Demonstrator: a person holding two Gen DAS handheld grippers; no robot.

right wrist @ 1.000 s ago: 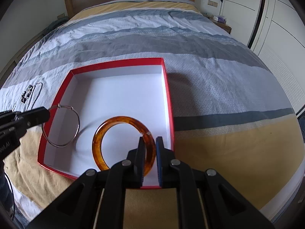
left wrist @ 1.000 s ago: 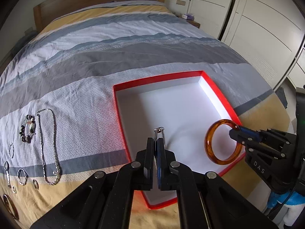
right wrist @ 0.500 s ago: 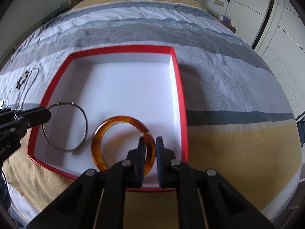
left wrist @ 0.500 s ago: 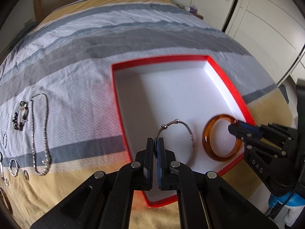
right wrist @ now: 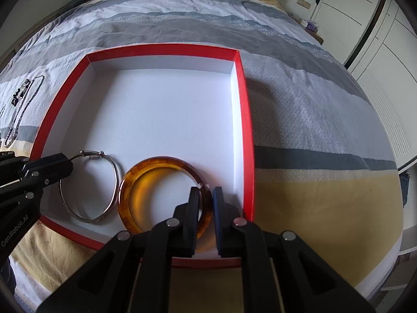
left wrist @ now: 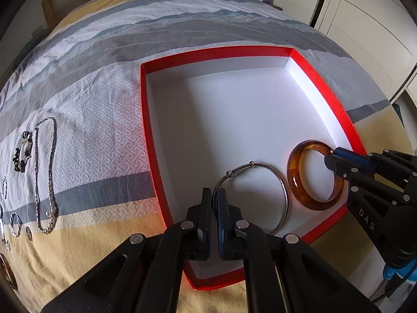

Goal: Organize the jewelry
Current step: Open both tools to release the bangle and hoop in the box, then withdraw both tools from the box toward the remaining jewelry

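The left gripper (left wrist: 214,195) points steeply down, and its two black fingers (left wrist: 206,203) are pinched almost together on a thin silver bangle (left wrist: 282,193). The right gripper (right wrist: 206,195) also tips steeply down beside it. Its fingers (right wrist: 193,203) are squeezed on an amber bangle (right wrist: 130,182), one finger inside the ring and one outside. The two grippers sit near each other, side by side, tips well apart. In the left wrist view the right gripper reaches in from the right edge.
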